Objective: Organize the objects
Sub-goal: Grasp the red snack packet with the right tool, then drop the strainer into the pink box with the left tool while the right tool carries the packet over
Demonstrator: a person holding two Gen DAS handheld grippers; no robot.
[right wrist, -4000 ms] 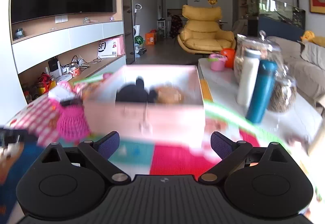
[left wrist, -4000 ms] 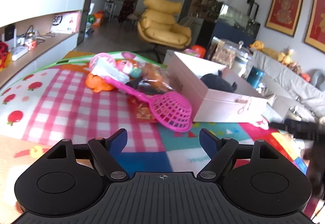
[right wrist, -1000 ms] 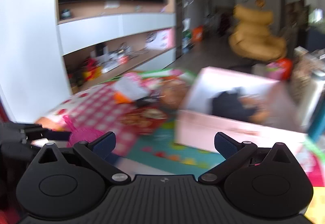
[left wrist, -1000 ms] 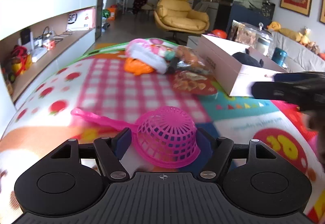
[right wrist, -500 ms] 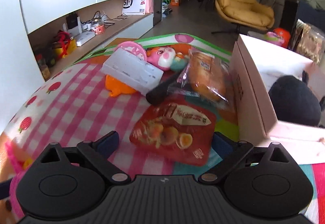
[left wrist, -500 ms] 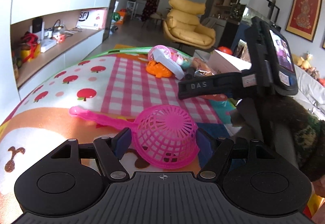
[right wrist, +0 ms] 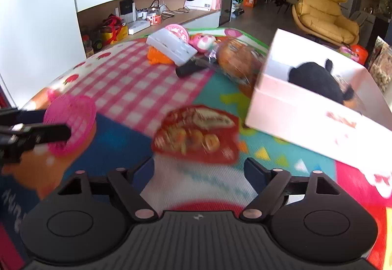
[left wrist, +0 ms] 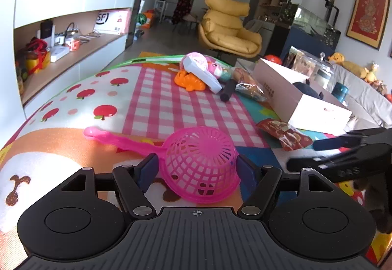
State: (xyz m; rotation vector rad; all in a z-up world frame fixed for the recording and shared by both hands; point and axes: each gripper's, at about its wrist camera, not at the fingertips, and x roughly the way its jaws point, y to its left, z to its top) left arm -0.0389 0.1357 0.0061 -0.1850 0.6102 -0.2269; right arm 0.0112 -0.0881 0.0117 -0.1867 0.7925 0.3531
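Observation:
My left gripper is shut on the pink toy strainer; its basket sits between the fingers and its handle points left over the play mat. The strainer also shows in the right wrist view. My right gripper is open and empty, just behind a red snack bag on the mat; it shows in the left wrist view beside the bag. The pink box with a black plush toy inside stands to the right.
A pile at the mat's far end holds a white tray, an orange toy, a black cylinder and a wrapped bread bag. Shelving runs along the left. A yellow armchair stands behind.
The red snack bag now lies nearer, beside the box, away from the pile. My right gripper has drawn back and low to the right, still open. My left gripper keeps the strainer.

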